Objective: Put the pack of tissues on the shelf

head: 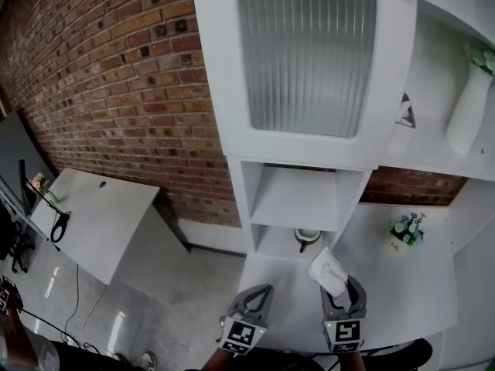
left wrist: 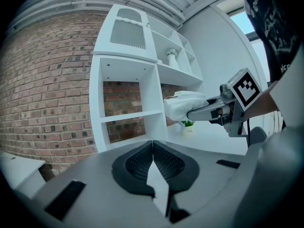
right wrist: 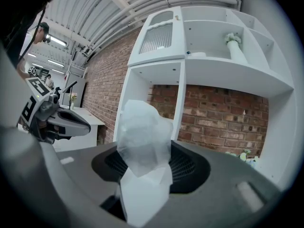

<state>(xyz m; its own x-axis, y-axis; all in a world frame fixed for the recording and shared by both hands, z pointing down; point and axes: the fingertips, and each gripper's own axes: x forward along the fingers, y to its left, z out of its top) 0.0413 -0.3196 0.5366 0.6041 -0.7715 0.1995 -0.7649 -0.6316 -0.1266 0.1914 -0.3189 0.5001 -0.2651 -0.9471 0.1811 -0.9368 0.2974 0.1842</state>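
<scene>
the pack is not on the shelf yet. it sits clamped in the jaws of the right gripper, which stand about half wide around it. its long axis runs along the jaws, and most of its crumpled, soft bulk sticks out past the tips toward the shelf. the left gripper hovers just beside the right one, nearer the wall, with its jaws pressed together on nothing. so the right hand is the one to finish the job.

the move turns on this: the open cubbies lie ahead of the pack and slightly to its left. in the right gripper view the pack lines up with the upright between the cubby column and the wide bay, not with an opening. we judge that it needs a small shift left before it goes forward.

the middle cubby looks bare and roomy. the lower one holds a small pot-like thing that we cannot identify, so it has less space. the edges to mind are the cubby's side walls and the closed glass door above. on the table a small plant stands well off to the right, clear of the path.
</scene>
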